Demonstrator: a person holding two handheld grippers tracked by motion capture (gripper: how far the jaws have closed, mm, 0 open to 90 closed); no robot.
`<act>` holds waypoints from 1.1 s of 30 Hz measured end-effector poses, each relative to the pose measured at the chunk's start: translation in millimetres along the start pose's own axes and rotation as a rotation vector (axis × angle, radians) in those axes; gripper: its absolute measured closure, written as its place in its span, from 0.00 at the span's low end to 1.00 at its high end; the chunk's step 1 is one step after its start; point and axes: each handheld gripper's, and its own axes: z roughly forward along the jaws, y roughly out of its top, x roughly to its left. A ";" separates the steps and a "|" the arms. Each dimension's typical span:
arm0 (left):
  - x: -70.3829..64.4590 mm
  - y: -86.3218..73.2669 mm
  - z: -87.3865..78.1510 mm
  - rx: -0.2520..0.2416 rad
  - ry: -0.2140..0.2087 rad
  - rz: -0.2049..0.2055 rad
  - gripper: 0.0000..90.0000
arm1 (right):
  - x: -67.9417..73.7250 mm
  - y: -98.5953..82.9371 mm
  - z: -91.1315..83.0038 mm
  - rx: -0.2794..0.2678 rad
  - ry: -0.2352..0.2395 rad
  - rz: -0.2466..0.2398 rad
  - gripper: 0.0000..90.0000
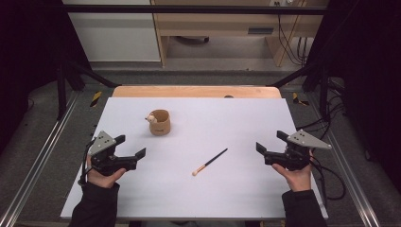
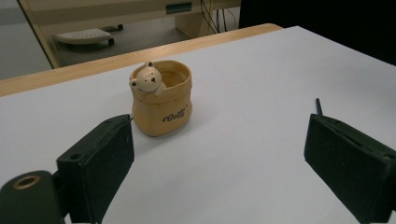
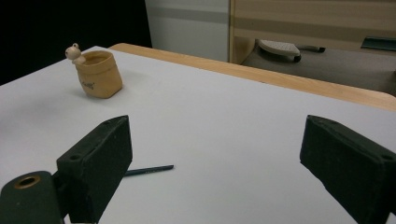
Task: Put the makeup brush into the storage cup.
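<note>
A tan sack-shaped cup (image 1: pixel 160 122) with a small bear figure on its rim stands upright on the white table (image 1: pixel 246 118), left of centre. A thin brush (image 1: pixel 210 161) with a dark handle and pale tip lies flat near the middle. My left gripper (image 1: pixel 130 146) is open at the table's left, and the cup (image 2: pixel 161 103) stands ahead of its jaws. My right gripper (image 1: pixel 270 142) is open at the right. The brush handle (image 3: pixel 148 170) shows past its left jaw, and the cup (image 3: pixel 98 73) is far off.
The table's wooden far edge (image 1: pixel 196 91) borders a grey floor. A wooden desk (image 1: pixel 222 28) and cables stand beyond it. Metal rails (image 1: pixel 38 156) run along both sides of the table.
</note>
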 end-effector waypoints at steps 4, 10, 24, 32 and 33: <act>-2.1 -1.6 3.7 0.009 -0.008 0.002 0.09 | 3.8 -0.1 1.7 0.008 0.007 -0.017 0.11; -3.0 -4.8 8.5 0.027 -0.007 0.007 0.09 | 11.3 0.0 10.5 0.042 0.022 -0.047 0.11; -3.5 -7.5 9.9 0.040 -0.001 0.030 0.09 | 40.2 0.5 41.9 0.129 0.098 -0.118 0.12; -1.5 -8.5 9.1 0.037 -0.001 0.025 0.08 | 54.2 3.6 56.7 0.157 0.129 -0.155 0.12; -1.4 -8.6 9.3 0.034 0.000 0.020 0.08 | 56.0 3.3 59.1 0.162 0.133 -0.162 0.12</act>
